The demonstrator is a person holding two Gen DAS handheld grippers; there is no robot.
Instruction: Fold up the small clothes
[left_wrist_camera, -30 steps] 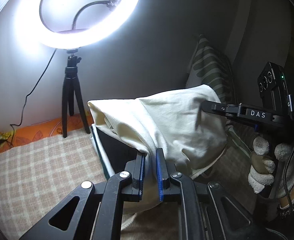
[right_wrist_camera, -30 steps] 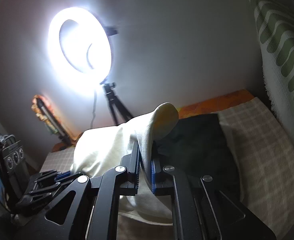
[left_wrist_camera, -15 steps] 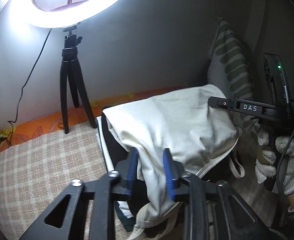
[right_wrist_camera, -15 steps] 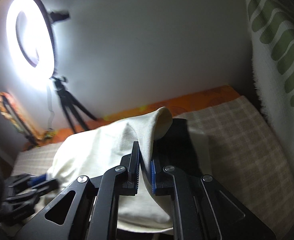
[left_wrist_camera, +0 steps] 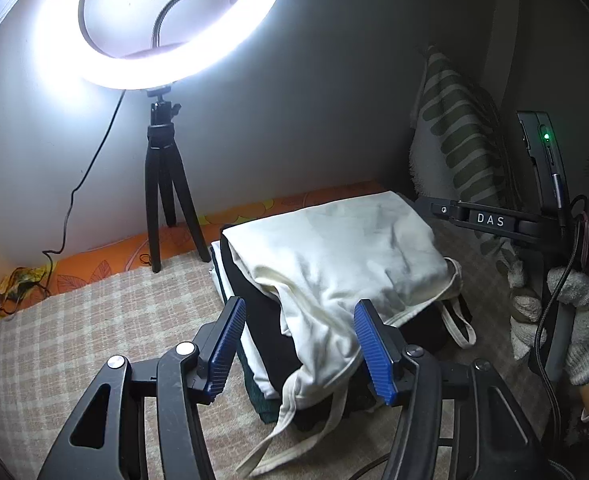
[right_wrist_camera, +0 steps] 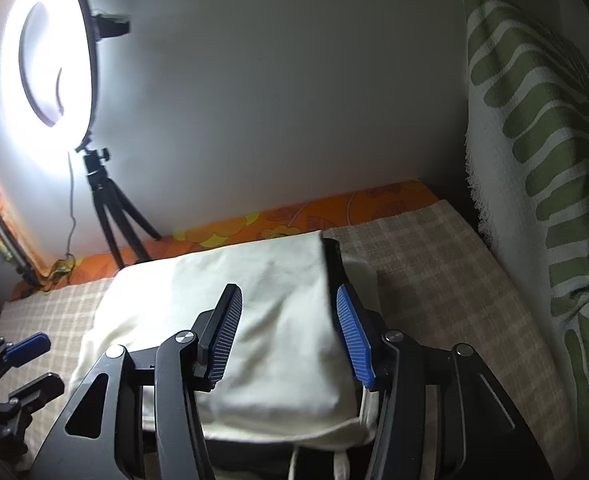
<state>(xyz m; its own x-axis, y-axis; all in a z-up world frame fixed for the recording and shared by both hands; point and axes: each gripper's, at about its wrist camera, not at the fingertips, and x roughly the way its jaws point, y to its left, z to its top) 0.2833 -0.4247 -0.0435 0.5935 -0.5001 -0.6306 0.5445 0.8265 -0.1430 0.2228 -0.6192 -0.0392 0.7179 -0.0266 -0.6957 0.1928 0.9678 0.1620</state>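
Cream garment [left_wrist_camera: 334, 256] lies folded atop a dark clothes stack [left_wrist_camera: 262, 320] on the checked bed cover [left_wrist_camera: 74, 320], right of the ring light tripod [left_wrist_camera: 166, 184]. Left tongs [left_wrist_camera: 298, 350] spread wide, gripping nothing, over its near edge. Right tongs [right_wrist_camera: 290, 336] also wide, empty, above it.

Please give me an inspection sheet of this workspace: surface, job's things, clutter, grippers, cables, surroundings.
Surface: checked cloth over an orange floral sheet.
Job's things: cream garment lying folded on a stack of dark clothes.
Clutter: nothing seen.
Grippers: left hand-held gripper open; right hand-held gripper open; neither holds cloth.
Cables: lamp cable down the wall.
Surroundings: ring light on tripod; green-striped towel.
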